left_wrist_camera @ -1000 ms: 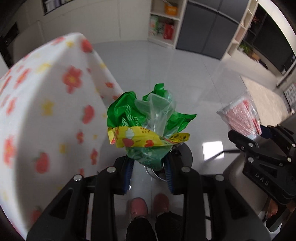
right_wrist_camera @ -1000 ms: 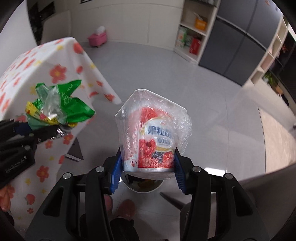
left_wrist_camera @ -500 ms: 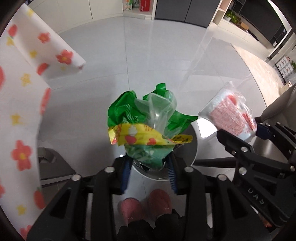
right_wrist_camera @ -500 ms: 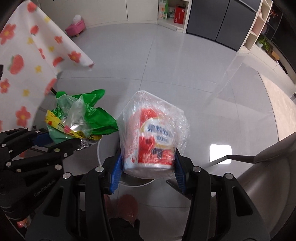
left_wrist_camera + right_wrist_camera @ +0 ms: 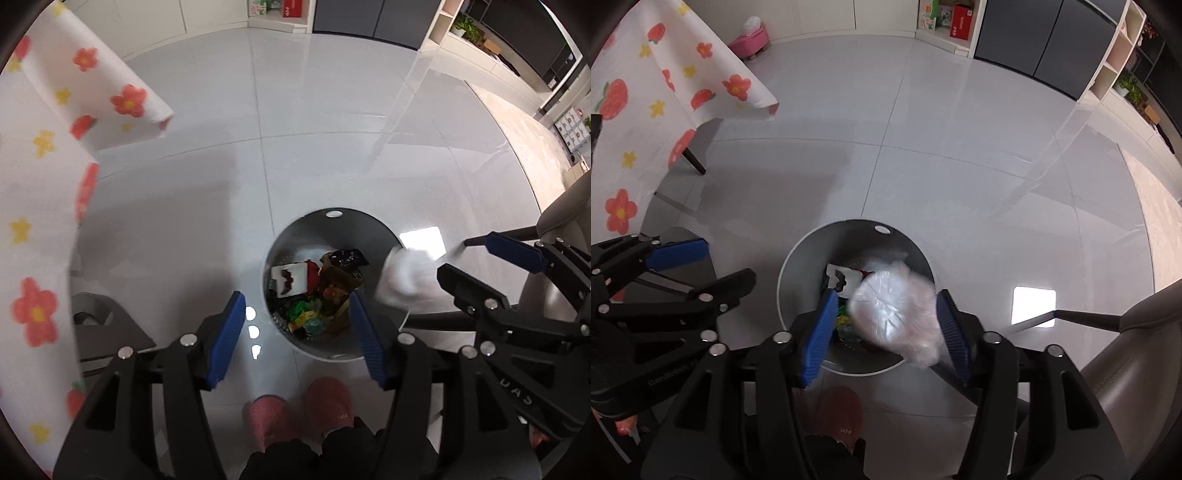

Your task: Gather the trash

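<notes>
A round grey trash bin (image 5: 295, 236) (image 5: 809, 258) stands on the floor right under both grippers, with several wrappers in it. My left gripper (image 5: 297, 334) (image 5: 729, 264) is opening above it with nothing between its jaws. The green and yellow wrapper bundle (image 5: 304, 315) lies in the bin. My right gripper (image 5: 886, 328) (image 5: 456, 258) is opening too. The plastic-wrapped red and white cup (image 5: 886, 310) (image 5: 402, 277) is tilted and blurred between its jaws, loose over the bin's mouth.
A flowered tablecloth (image 5: 44, 147) (image 5: 646, 92) hangs at the left. The person's pink slippers (image 5: 295, 413) stand just before the bin. A grey chair (image 5: 1126, 350) is at the right and a pink stool (image 5: 750, 40) at the far wall.
Both grippers came down over the bin and their jaws widened. The green bundle left the left jaws and fell into the bin. The cup came loose from the right pads and tipped.
</notes>
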Demonstrator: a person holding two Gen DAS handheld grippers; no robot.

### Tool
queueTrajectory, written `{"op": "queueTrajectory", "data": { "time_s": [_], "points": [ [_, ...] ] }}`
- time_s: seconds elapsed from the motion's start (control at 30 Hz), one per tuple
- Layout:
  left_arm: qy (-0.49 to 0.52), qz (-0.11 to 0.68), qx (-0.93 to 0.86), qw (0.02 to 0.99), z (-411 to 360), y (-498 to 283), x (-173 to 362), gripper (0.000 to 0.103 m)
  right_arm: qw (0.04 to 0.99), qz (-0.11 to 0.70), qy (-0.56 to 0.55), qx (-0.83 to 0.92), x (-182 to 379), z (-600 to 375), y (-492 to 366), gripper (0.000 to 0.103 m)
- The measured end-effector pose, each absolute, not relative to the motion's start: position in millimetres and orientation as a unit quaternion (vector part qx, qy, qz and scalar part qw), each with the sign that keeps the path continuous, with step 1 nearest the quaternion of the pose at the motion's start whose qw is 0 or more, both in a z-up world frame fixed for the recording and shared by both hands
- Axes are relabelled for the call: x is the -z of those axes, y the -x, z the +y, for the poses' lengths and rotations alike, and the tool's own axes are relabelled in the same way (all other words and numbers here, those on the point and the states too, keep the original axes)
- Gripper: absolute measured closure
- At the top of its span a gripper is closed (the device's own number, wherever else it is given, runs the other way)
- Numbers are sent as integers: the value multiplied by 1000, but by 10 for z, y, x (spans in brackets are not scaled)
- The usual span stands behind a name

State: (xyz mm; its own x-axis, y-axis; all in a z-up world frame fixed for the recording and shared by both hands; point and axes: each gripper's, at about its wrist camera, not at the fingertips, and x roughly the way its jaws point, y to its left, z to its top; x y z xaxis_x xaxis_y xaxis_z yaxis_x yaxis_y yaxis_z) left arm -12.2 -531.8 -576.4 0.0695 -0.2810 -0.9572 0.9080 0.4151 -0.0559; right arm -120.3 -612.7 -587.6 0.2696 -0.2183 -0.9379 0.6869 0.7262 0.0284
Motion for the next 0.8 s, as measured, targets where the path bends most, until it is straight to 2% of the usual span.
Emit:
{"op": "queueTrajectory", "data": {
  "time_s": [0.07, 0.3, 0.53, 0.6, 0.8],
  "points": [
    [-300, 511, 443, 673, -5247, 71, 5558, 33, 766, 530, -215, 293, 5753, -6108, 1169, 43],
    [-286, 506, 415, 700, -4966, -126, 4762, 33, 775, 534, -192, 277, 5043, -6020, 1050, 43],
    [-270, 482, 360, 752, -4445, -350, 3669, 33, 820, 511, -140, 217, 3837, -5669, 713, 43],
    [-254, 480, 341, 767, -4263, -431, 3370, 29, 833, 506, -116, 193, 3491, -5520, 551, 43],
    [-197, 470, 254, 822, -3621, -666, 2574, 27, 864, 490, -73, 94, 2640, -4984, 13, 42]
  ]
}}
